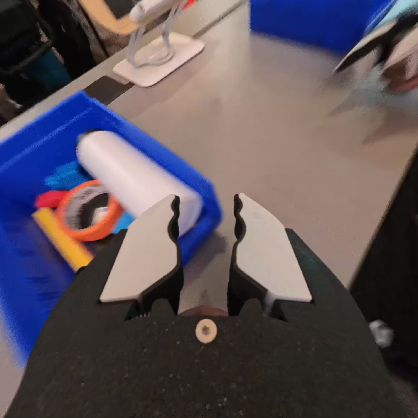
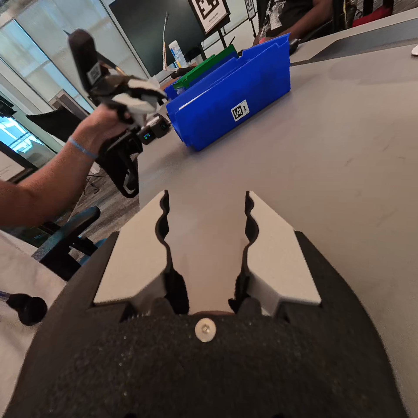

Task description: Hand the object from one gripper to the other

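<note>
Blue plastic bin (image 1: 158,144) at left of the frame holds a white cylinder (image 1: 133,172) and orange tape roll (image 1: 90,210); both the left hand-held gripper (image 1: 206,201) and right hand-held gripper (image 2: 207,196) gape empty above the grey desk (image 2: 316,181)

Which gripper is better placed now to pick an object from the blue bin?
Left. The left gripper is open directly beside the blue bin; the right gripper is open over bare table.

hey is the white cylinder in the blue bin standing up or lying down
Lying down. The white cylinder rests on its side in the blue bin, beside the orange tape roll.
</note>
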The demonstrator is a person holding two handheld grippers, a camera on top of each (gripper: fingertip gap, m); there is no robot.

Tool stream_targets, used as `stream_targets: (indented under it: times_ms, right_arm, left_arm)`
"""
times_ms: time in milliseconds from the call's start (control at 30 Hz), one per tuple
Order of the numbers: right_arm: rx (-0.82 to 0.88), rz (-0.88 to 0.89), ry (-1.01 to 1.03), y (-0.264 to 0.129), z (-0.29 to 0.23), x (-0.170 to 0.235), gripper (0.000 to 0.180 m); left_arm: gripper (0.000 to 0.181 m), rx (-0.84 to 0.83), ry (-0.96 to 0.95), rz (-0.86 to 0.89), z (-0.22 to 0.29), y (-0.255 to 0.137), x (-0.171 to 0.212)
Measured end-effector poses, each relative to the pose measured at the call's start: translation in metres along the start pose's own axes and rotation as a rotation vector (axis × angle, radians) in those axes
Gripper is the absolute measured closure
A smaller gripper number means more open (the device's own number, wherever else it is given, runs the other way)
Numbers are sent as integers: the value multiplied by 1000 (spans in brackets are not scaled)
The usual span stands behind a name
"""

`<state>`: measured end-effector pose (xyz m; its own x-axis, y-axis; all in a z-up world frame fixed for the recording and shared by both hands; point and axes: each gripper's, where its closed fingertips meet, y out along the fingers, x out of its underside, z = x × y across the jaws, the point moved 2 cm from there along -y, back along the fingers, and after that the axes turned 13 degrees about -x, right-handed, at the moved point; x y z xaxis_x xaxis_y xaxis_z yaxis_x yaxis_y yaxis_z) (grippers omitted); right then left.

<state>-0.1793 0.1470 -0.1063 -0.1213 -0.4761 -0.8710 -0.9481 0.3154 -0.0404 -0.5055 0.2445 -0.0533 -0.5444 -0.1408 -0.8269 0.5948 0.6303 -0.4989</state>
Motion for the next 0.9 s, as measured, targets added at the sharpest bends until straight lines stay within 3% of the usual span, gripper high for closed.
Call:
stream_targets:
  times_ms: [100,167,300,500,533,600,633,900]
  right_arm:
    - [-28,7,40,2,0,1,112]
    - [-35,11,51,2,0,1,112]
    - [2,-9,56,0,9,4,112]
    - [7,-7,74,0,15,4,113]
    - [3,-10,80,1,15,5,113]
    - [-8,-21,93,4,14,8,113]
    - [-15,-27,95,5,12,9,113]
    - [-42,-72,71,9,2,15,113]
  left_arm:
    - [124,-57,138,-142,-73,28,15]
    - [132,-9,153,-379,-104,50,42]
    - [135,173,271,-589,-115,87,64]
    - [139,167,613,-704,-123,117,78]
    - [153,184,624,-697,-120,119,76]
    - [156,195,644,-710,-119,121,77]
    - [169,220,650,-716,-116,120,78]
    - [169,201,694,-741,-115,121,80]
